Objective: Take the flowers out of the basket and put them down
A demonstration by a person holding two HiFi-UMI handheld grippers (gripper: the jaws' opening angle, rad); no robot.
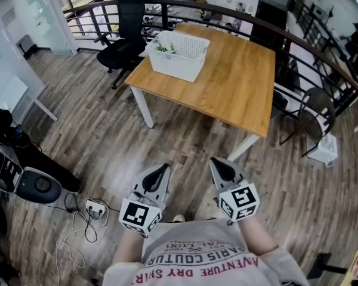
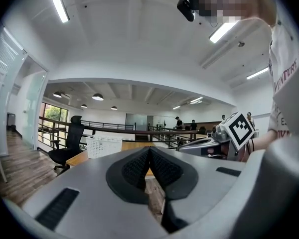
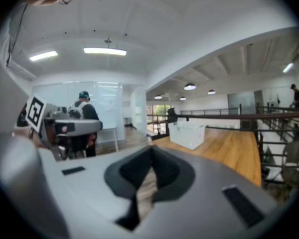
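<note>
A white slatted basket (image 1: 179,54) stands on the far left part of a wooden table (image 1: 238,82), with green and white flowers (image 1: 165,48) showing inside at its left end. The same basket appears small in the left gripper view (image 2: 104,146) and in the right gripper view (image 3: 187,134). Both grippers hang over the floor close to the person's body, well short of the table. My left gripper (image 1: 163,169) is shut with nothing between its jaws (image 2: 149,149). Empty too, my right gripper (image 1: 216,162) is shut (image 3: 150,151).
A black office chair (image 1: 124,37) stands beyond the table's left corner. A dark railing (image 1: 238,14) curves behind the table, with a second chair (image 1: 315,115) at the right. Cables and a power strip (image 1: 95,207) lie on the wood floor at left, by dark equipment (image 1: 24,171).
</note>
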